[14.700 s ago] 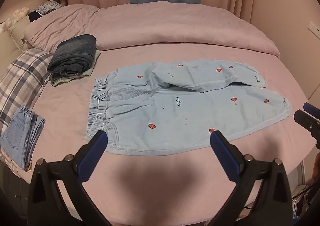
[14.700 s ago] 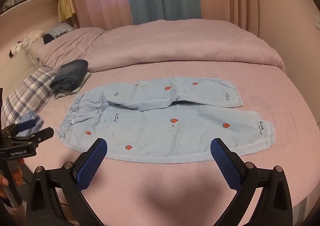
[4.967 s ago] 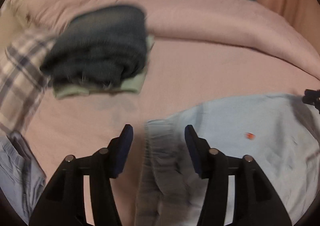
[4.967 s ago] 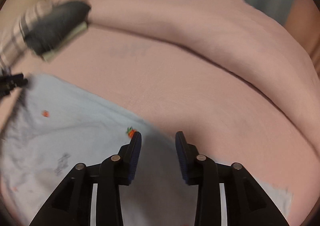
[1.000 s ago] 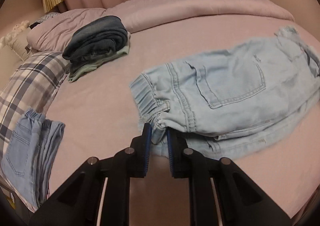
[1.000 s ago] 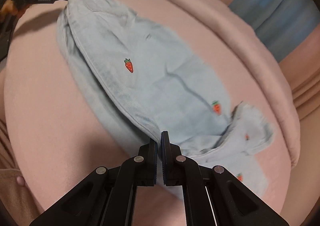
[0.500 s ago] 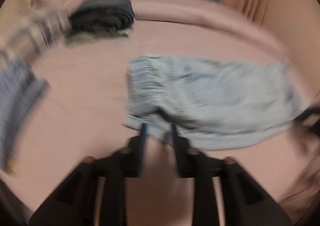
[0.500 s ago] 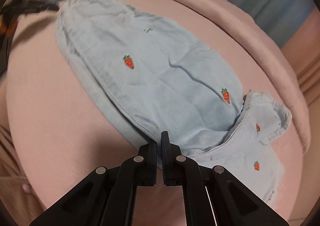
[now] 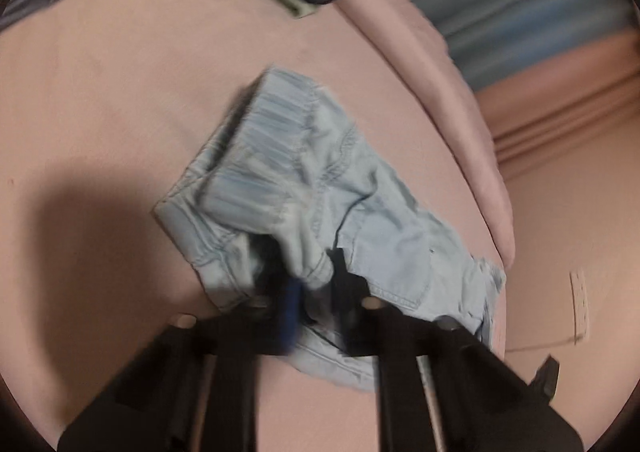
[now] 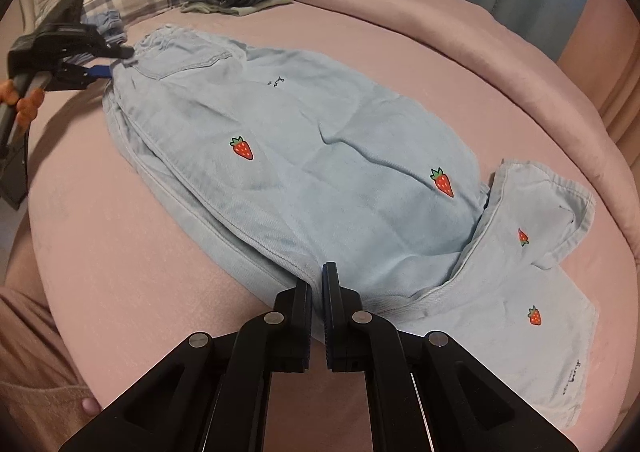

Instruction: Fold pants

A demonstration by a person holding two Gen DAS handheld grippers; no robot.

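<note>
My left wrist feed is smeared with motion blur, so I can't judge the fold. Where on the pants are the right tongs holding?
Observer: The right tongs are shut on the near long edge of the pants, roughly mid-leg.
Operator: Do the two legs lie evenly on each other?
Observer: Not at the ends. The upper cuff and the lower cuff splay apart instead of stacking.
Operator: And what do my left tongs have?
Observer: The left tongs appear to pinch the waistband corner at the far end, and the fabric between the two grips lies on the bed.
</note>
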